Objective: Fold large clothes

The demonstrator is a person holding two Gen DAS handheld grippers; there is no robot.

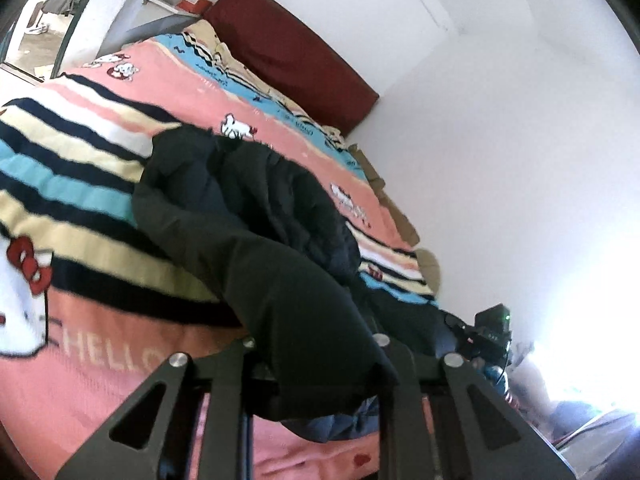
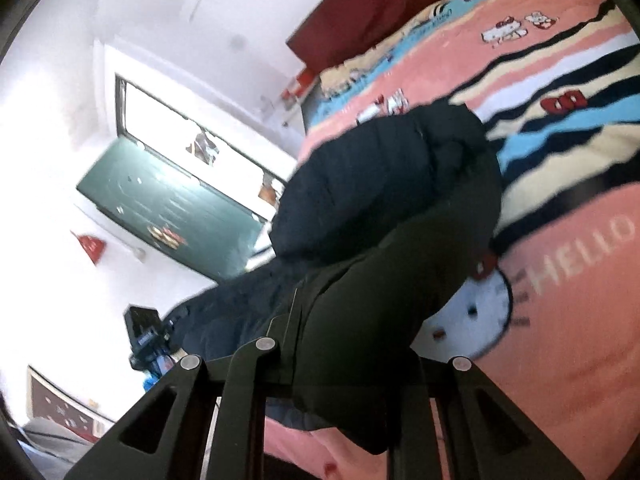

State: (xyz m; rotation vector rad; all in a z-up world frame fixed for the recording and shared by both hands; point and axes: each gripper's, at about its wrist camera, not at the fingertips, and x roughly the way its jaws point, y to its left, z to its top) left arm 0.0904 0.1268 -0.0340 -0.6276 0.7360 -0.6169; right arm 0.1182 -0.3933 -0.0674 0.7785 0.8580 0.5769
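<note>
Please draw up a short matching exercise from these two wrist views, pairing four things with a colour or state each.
Things:
1. dark jacket
2. headboard
3. blanket
4. left gripper

Colours or states:
A. dark red, against the white wall
B. pink with stripes and cartoon cats
C. shut on the fabric
D. black, partly lifted off the bed

Pairs: 1-D, 2-A, 3-B, 4-C
</note>
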